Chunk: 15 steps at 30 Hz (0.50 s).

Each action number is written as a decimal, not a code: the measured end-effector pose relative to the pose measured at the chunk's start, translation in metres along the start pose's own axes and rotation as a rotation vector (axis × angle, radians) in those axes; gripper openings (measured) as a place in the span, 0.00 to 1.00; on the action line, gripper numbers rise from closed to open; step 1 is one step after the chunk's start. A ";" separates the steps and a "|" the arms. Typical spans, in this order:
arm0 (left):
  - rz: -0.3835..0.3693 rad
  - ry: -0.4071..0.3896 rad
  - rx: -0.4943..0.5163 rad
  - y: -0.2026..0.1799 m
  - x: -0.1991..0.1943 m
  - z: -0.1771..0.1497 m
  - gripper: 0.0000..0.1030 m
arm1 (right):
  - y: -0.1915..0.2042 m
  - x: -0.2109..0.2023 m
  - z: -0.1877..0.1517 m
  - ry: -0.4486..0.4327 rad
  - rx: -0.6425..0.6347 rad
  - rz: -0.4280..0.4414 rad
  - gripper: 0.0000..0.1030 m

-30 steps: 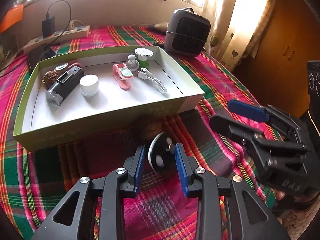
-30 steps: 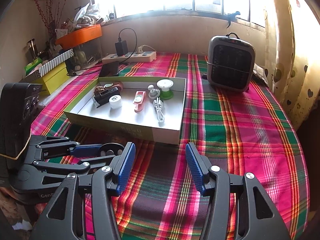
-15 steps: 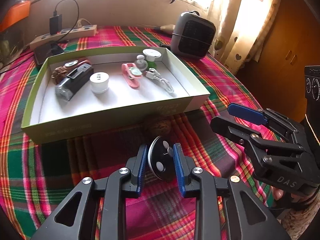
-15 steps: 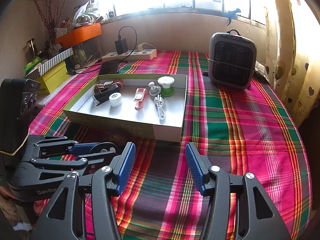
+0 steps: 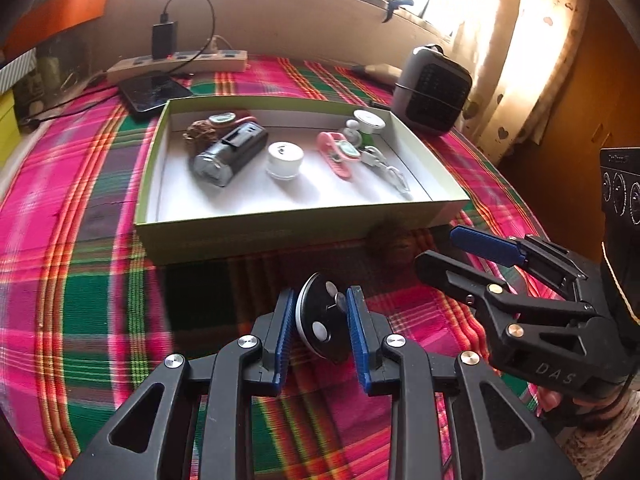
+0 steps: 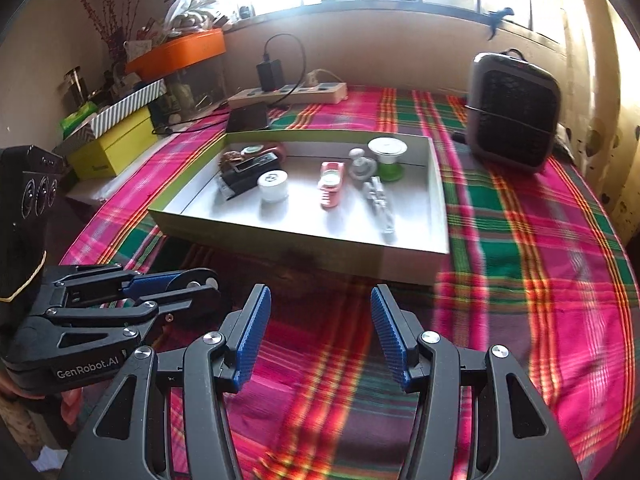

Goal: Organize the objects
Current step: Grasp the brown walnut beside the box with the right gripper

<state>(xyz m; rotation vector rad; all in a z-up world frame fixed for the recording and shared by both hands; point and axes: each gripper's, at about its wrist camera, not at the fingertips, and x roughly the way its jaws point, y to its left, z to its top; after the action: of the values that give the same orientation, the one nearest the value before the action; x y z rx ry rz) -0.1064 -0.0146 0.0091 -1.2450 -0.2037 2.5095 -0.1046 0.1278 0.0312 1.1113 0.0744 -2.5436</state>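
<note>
Gripping a round black disc with white dots and a small metal knob (image 5: 322, 328) edge-on, our left gripper (image 5: 322, 334) has both blue ribbed pads pressed on the disc's flat faces, jaws narrowed to a slim gap, having just been closing onto it. Disc is above the pink-green plaid tablecloth (image 5: 80, 280), near the cloth's near edge, just in front of the shallow green-walled cardboard box with a white floor (image 5: 256, 236). Our right gripper (image 6: 320, 334) hangs about half open, nothing between its blue pads, over bare cloth in front of the box's near right corner. A brown rough walnut-like lump (image 5: 390, 242) lies on the cloth touching or just beside the box's near wall. In the box: a black and grey cylindrical torch (image 5: 230, 156) toward the far left, a white round cap (image 5: 285, 159) mid-floor, a pink clip-like gadget (image 5: 336, 154) right of it, a white coiled cable (image 5: 386, 168) near the right wall, a white-and-green spool (image 5: 369, 126) at the far right corner. A grey small heater (image 6: 514, 114) stands beyond the box toward the cloth's far right edge; a cream power strip (image 6: 288, 94) lies along the far edge.
</note>
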 end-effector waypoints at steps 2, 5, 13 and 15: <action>0.002 -0.003 0.000 0.003 0.000 0.000 0.24 | 0.005 0.004 0.002 0.007 -0.005 -0.001 0.52; -0.002 -0.006 -0.005 0.006 -0.001 0.000 0.24 | 0.010 0.010 0.004 0.014 -0.004 -0.006 0.52; -0.014 -0.011 -0.014 0.014 -0.001 0.001 0.24 | 0.017 0.025 0.010 0.038 0.006 -0.027 0.52; -0.019 -0.011 -0.014 0.015 -0.001 0.001 0.24 | 0.017 0.028 0.010 0.041 0.009 -0.035 0.52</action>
<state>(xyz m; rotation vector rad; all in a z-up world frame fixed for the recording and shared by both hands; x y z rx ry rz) -0.1102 -0.0284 0.0063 -1.2293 -0.2351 2.5039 -0.1231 0.1010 0.0200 1.1762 0.0943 -2.5546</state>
